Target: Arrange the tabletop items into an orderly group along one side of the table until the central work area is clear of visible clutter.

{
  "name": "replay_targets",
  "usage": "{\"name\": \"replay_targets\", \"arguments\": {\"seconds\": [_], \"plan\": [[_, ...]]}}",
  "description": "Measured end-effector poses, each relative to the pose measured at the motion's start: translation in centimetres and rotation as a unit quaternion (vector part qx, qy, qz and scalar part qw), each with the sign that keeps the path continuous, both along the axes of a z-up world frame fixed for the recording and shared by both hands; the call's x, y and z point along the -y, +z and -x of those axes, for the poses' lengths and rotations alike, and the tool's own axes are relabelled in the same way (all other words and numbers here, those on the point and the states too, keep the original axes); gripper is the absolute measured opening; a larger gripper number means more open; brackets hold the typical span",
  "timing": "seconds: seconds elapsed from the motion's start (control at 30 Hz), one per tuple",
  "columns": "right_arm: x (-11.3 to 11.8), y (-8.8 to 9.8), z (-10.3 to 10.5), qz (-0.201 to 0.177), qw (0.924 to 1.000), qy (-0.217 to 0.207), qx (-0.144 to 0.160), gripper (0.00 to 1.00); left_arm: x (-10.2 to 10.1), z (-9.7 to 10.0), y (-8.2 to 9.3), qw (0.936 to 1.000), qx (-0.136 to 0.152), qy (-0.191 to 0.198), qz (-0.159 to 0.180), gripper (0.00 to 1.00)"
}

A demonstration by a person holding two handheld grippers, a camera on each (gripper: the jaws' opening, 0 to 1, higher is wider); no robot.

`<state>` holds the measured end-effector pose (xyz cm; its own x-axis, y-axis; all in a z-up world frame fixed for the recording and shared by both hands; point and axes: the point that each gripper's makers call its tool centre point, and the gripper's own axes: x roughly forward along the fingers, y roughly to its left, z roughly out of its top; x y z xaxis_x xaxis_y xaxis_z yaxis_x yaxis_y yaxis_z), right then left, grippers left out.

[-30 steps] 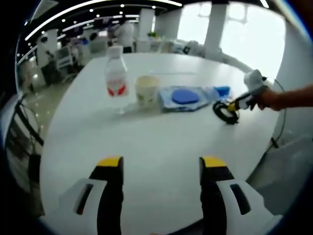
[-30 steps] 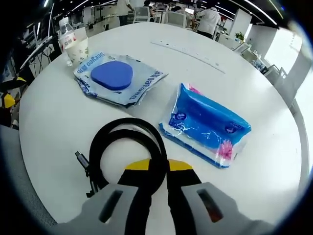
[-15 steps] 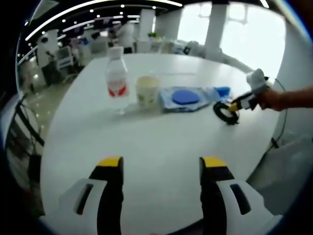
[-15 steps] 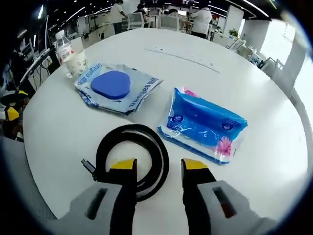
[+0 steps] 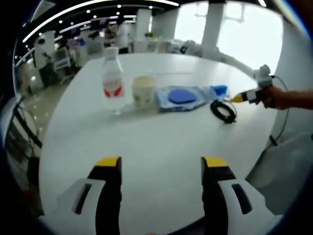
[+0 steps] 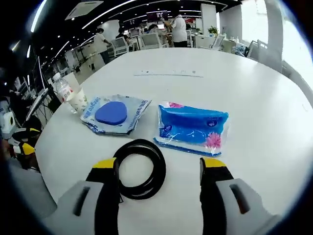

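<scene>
Right gripper [image 6: 159,169]: a second ago its jaws pinched the coiled black cable [image 6: 139,168]; now they stand wide apart, empty, backed off. The cable lies released on the round white worktop [image 6: 254,122], at lower centre of the right gripper view, its left edge behind the left jaw tip. In the left gripper view the right gripper [image 5: 238,98] has lifted away toward the right edge, held by a person's hand [image 5: 275,97], clear of the cable [image 5: 223,110].

Left gripper [image 5: 160,165]: jaws spread, empty, low in its frame over bare worktop [image 5: 156,142]; no change since before.

Items in a row, upper middle of the left gripper view, left to right: clear plastic water bottle with red label [image 5: 112,80], pale paper cup [image 5: 143,90], flat clear packet with a blue oval pad [image 5: 182,96], blue tissue pack [image 5: 220,90], then the cable.

Containers: cup [image 6: 77,101] upright, contents cannot be told. Bottle [image 6: 62,88] capped, upright, just beside the cup. Packet [image 6: 114,114] holds the blue pad. Blue tissue pack [image 6: 192,128] sealed, just above the cable, right of the packet.
</scene>
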<state>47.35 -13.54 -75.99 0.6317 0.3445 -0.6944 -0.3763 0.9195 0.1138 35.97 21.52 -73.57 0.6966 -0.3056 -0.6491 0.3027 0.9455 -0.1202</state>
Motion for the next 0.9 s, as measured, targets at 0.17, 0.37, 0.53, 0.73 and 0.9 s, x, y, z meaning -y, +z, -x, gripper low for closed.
{"name": "replay_targets", "arguments": {"seconds": [0.17,0.37,0.53,0.73,0.9], "plan": [[-0.7,1.6,1.2,-0.016,0.9996,0.014,0.018,0.72,0.0,0.0,0.1,1.0,0.002,-0.001,0.002,0.64],[-1.4,3.1,2.2,-0.032,0.9985,0.027,0.036,0.77,0.2,0.0,0.4,1.0,0.005,-0.004,0.004,0.65],[-1.9,4.0,3.0,-0.024,0.9975,0.05,0.043,0.77,0.2,0.0,0.6,0.9999,0.009,-0.005,0.004,0.67],[-2.2,4.4,4.1,-0.029,0.9962,0.068,0.046,0.78,0.4,0.1,1.0,0.9998,0.014,-0.011,0.006,0.7],[-1.8,4.7,4.6,-0.038,0.9956,0.066,0.054,0.8,0.3,0.2,1.3,0.9998,0.015,-0.009,0.01,0.73]]}}
